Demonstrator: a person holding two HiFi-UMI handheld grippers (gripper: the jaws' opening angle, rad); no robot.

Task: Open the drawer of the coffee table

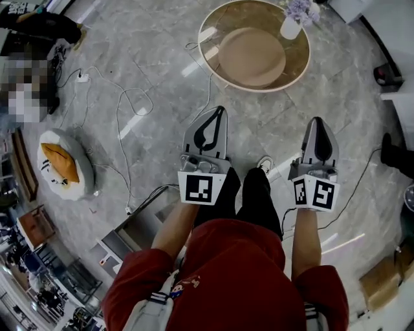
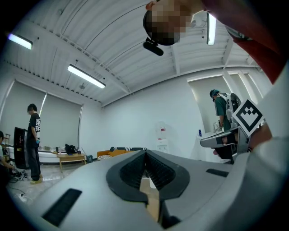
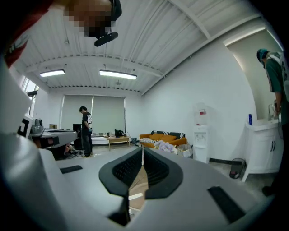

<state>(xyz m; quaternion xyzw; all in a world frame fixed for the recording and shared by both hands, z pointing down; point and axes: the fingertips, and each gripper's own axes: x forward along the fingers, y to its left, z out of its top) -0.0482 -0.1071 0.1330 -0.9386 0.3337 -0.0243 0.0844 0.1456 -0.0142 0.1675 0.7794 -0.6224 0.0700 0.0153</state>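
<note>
Grey marble floor (image 1: 155,58) of a white-walled room, seen from above. The left tongs (image 1: 218,111) are closed, their ribbed black pads (image 2: 135,171) meeting at the tips with nothing between them. The right tongs (image 1: 317,120) are closed in the same way, pads (image 3: 126,169) together and empty. Both point level and forward, side by side at either side of the person's dark trouser legs (image 1: 249,197), each carried on a bare forearm from a red sleeve (image 1: 139,278).

Ahead of both tongs, and well apart from them, stands the round coffee table (image 1: 297,59). It carries an oval tan tray (image 1: 252,57), with a white vase (image 1: 290,28) of purple flowers (image 1: 299,9) at its far rim. From above, its drawer cannot be made out.

To the left, white cables (image 1: 123,110) trail over the floor, and a round white pet bed (image 1: 65,167) holds an orange cushion. The right gripper view shows an orange sofa (image 3: 162,136), a water dispenser (image 3: 201,135) and a standing person (image 3: 86,131) against the far wall.
</note>
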